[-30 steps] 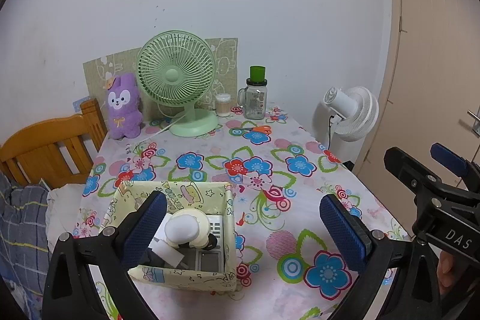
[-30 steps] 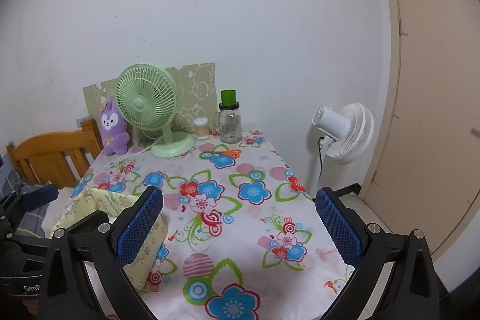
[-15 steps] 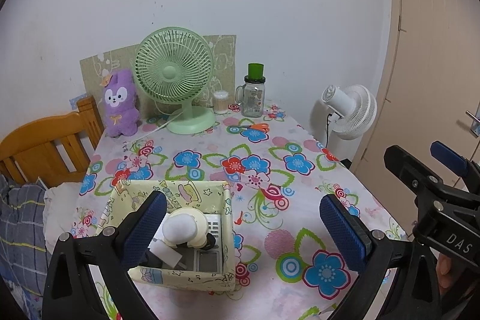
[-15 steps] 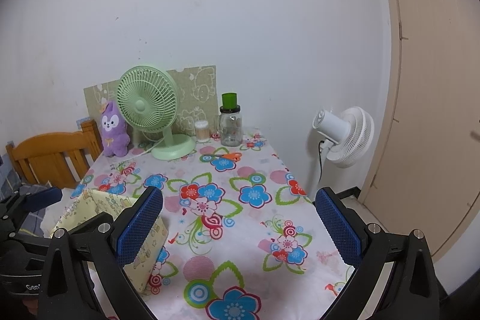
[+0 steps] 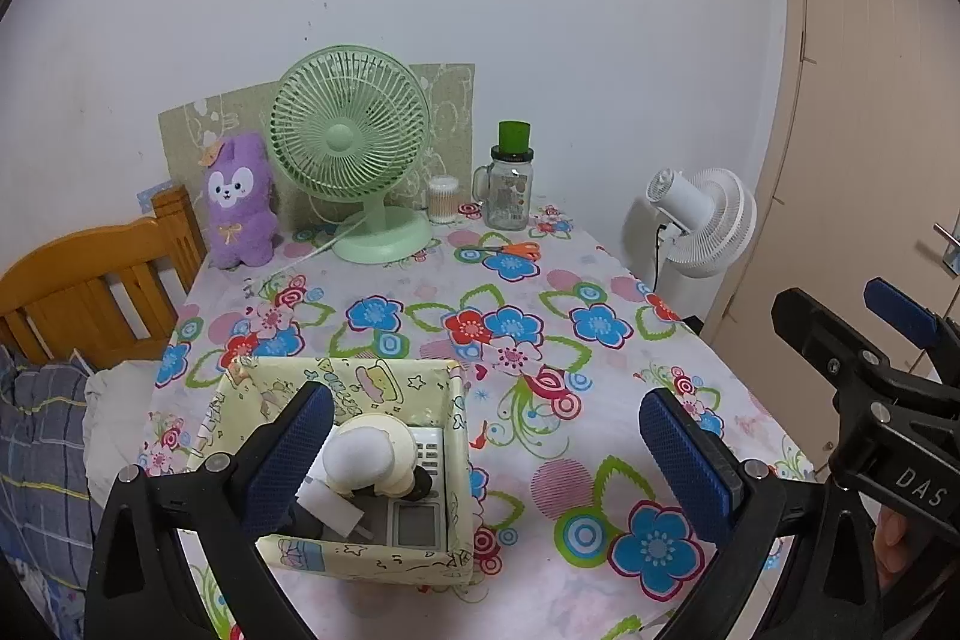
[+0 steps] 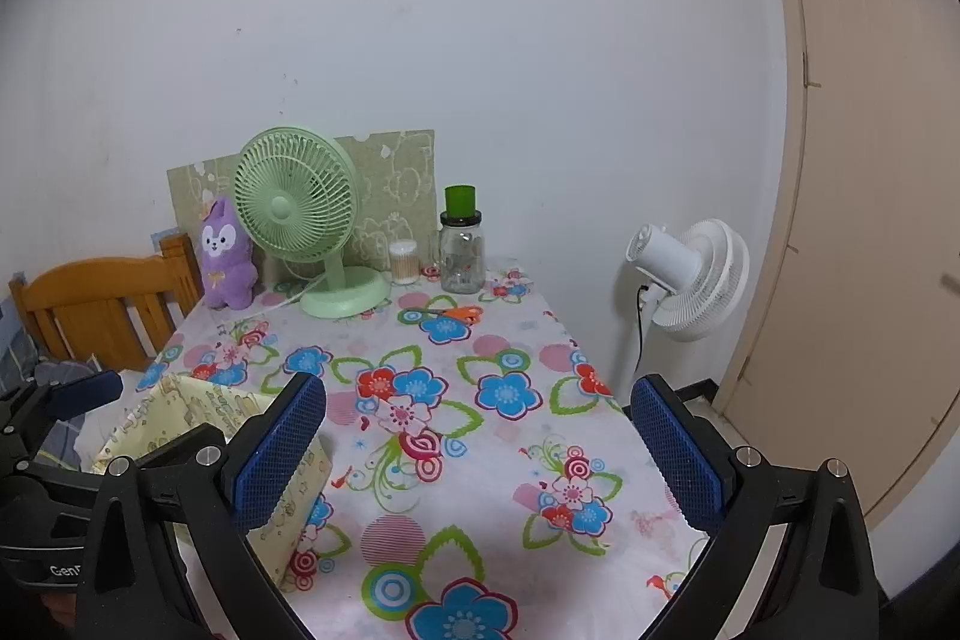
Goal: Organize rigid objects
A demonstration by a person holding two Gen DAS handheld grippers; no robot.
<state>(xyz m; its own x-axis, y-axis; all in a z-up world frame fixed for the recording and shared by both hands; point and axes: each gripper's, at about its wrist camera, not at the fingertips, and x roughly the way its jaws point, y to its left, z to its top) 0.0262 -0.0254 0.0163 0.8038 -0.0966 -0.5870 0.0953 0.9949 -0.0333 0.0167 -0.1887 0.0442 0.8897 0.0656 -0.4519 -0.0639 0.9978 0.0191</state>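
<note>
A pale yellow patterned box (image 5: 360, 559) sits near the front left of the flowered table; its wall (image 6: 294, 508) shows at the left of the right wrist view. Inside lie a cream round-headed item (image 5: 369, 457), a grey remote (image 5: 417, 523) and a white plug (image 5: 333, 511). Orange-handled scissors (image 5: 519, 249) (image 6: 459, 313) lie at the far end. My left gripper (image 5: 486, 466) hangs open above the box's right side, holding nothing. My right gripper (image 6: 477, 451) is open over the table's middle, holding nothing.
Along the far wall stand a green desk fan (image 5: 354, 148), a purple plush (image 5: 240, 202), a cotton-swab jar (image 5: 443, 199) and a glass jar with green lid (image 5: 510, 184). A white floor fan (image 5: 702, 220) and a door (image 5: 870, 130) are to the right, a wooden headboard (image 5: 90, 280) to the left.
Both views have drawn back and risen slightly, so the table looks a little farther away. Both grippers stay open; nothing on the table has moved.
</note>
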